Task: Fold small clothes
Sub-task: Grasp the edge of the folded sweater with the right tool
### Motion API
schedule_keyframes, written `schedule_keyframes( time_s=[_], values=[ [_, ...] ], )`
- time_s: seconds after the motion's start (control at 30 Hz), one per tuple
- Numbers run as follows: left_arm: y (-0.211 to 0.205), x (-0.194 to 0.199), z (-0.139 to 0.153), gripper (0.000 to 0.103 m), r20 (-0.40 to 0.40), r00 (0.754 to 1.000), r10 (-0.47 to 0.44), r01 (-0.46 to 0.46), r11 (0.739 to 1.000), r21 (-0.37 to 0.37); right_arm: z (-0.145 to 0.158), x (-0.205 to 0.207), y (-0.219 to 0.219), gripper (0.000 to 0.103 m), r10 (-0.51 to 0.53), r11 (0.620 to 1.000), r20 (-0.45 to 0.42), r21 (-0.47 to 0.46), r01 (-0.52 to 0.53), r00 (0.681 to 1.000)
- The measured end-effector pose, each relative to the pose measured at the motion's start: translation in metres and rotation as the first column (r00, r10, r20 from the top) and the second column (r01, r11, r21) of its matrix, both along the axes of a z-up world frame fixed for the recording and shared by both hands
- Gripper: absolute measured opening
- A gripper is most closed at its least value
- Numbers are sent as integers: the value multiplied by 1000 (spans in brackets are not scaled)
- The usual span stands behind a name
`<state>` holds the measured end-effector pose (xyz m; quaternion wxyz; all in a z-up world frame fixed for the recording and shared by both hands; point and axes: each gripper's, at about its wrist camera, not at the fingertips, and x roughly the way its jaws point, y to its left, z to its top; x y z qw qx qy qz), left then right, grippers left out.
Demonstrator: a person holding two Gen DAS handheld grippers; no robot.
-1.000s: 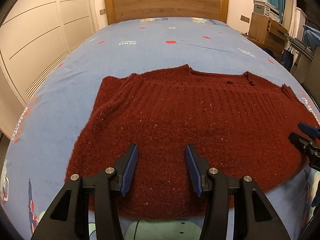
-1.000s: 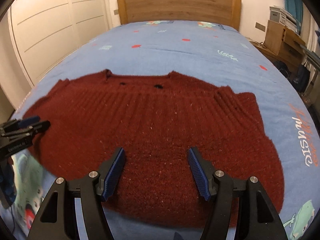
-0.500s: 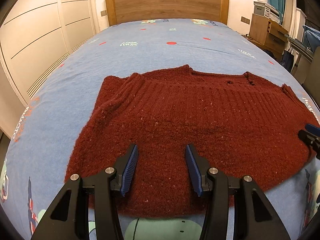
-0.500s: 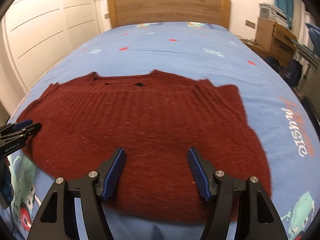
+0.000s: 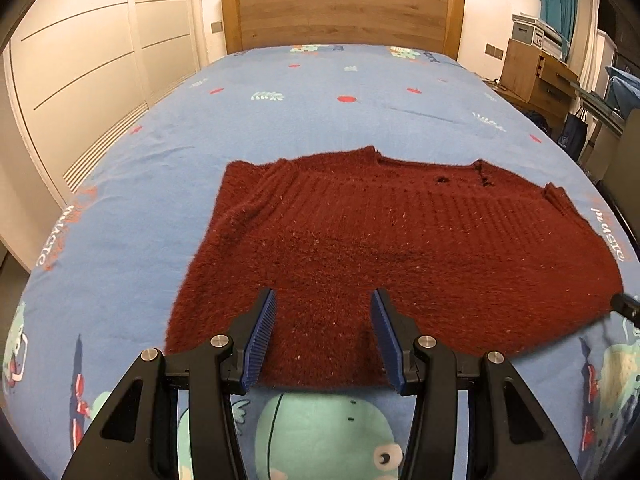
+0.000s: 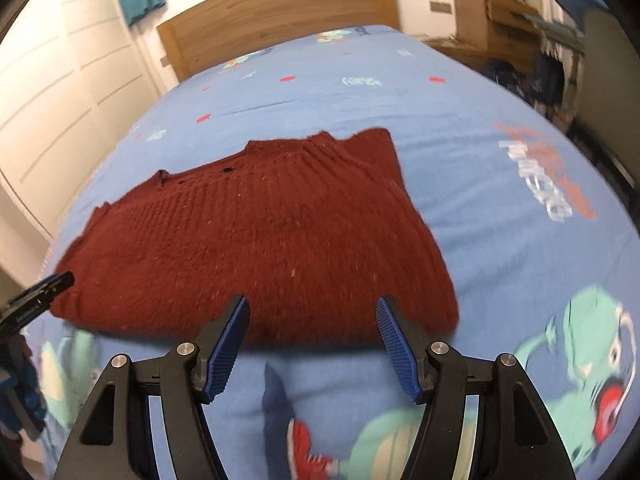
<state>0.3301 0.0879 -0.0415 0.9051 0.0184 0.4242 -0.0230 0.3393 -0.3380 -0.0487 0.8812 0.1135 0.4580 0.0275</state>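
Blue bedsheet point(image 5: 280, 128) printed with cartoon figures fills both my views, and on it, toward the near end of the bed, lies the dark red knitted sweater point(image 5: 400, 248). It is spread flat, neckline toward the wooden headboard point(image 5: 340, 12) and hem toward me, with the sleeves apparently tucked in at the sides, though I cannot tell exactly how they lie.

From the fuzzy ribbed knit I judge it to be soft, light and floppy. It should drape and sag the moment it is lifted, and the pile ought to grip the ribbed pads well, so slipping worries me less than stretching or dragging the whole garment across the sheet. I would take it at the hem corners or the side edges, pinching a single thickness of edge, and carry the fold over low and evenly.

My left claw point(image 5: 324, 340) hangs over the near hem, jaws parted with nothing between them, clear of the wool as far as I can see. My right claw point(image 6: 312, 344) is likewise released, wider apart, hovering just off the hem near the sweater's right corner; that view is blurred. The left claw's tip shows at the far left of the right view, beside the sweater's edge.

A pale wardrobe point(image 5: 80, 80) stands to the left of the bed.
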Motion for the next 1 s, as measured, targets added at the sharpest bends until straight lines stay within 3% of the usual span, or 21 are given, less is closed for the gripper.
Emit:
schedule_keyframes(
  time_s=[0.3,0.37,0.4,0.67,0.87,1.0],
  values=[
    [-4,-25,12,44,2,1000,1,-1,1000,26,-5,-29,-7,70,-81,981,-33,172,86,996],
    [-2,-28,11,49,-12,1000,-1,1,1000,26,-8,-32,-8,70,-102,975,-40,194,108,994],
    [1,-28,11,54,-17,1000,4,-4,1000,30,-10,-33,-9,70,-114,970,-45,211,121,992],
    [37,-31,14,56,-17,997,77,-76,995,61,-22,-30,-24,71,-202,913,-60,349,210,978],
    [67,-31,7,57,-38,989,141,-138,987,78,-48,-17,-39,71,-277,830,-97,478,289,956],
    [83,-31,6,57,-41,984,175,-171,981,87,-62,-7,-55,71,-347,747,-96,573,337,933]
  ],
)
